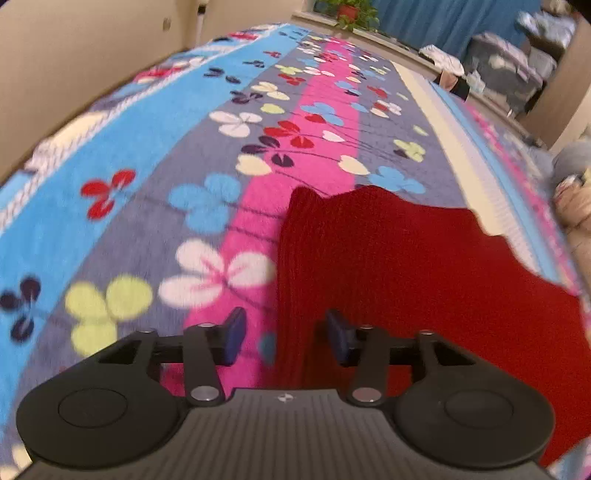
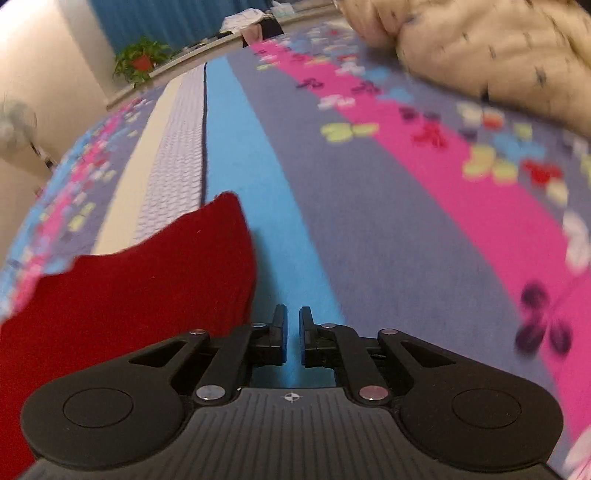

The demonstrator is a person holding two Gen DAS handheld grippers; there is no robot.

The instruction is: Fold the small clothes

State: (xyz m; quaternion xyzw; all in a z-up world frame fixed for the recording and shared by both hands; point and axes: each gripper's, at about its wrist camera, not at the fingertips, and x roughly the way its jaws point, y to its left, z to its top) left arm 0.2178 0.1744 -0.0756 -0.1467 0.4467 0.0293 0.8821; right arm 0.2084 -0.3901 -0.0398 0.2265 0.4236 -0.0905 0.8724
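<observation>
Red knit garment (image 1: 406, 266) lies flat on the flowered fleece blanket (image 1: 155, 206), and I've got it in both wrist cameras. From the left wrist I see it spread over the grey and pink stripes, its left edge a folded, ribbed band running along the pink stripe, its far edge wavy and uneven. My left gripper (image 1: 282, 338) stands about half open above that left edge: one blue pad hangs over the pink stripe, the other over the red knit, and nothing is pinched between them.

Over to the right wrist: my right gripper (image 2: 293, 336) has its jaws nearly together, only a thin slit showing, and through that slit I see just the light blue stripe of the blanket. No cloth in there. The garment's corner (image 2: 221, 221) sits just to the left of the fingers, not touching them as far as I can make out.

Further off, a cream fluffy throw (image 2: 480, 44) is bunched at the blanket's far right edge. A potted plant (image 1: 349, 11) stands on the sill beyond the far end, in front of blue curtains (image 1: 443, 22). Everything is a little smeared by motion blur.
</observation>
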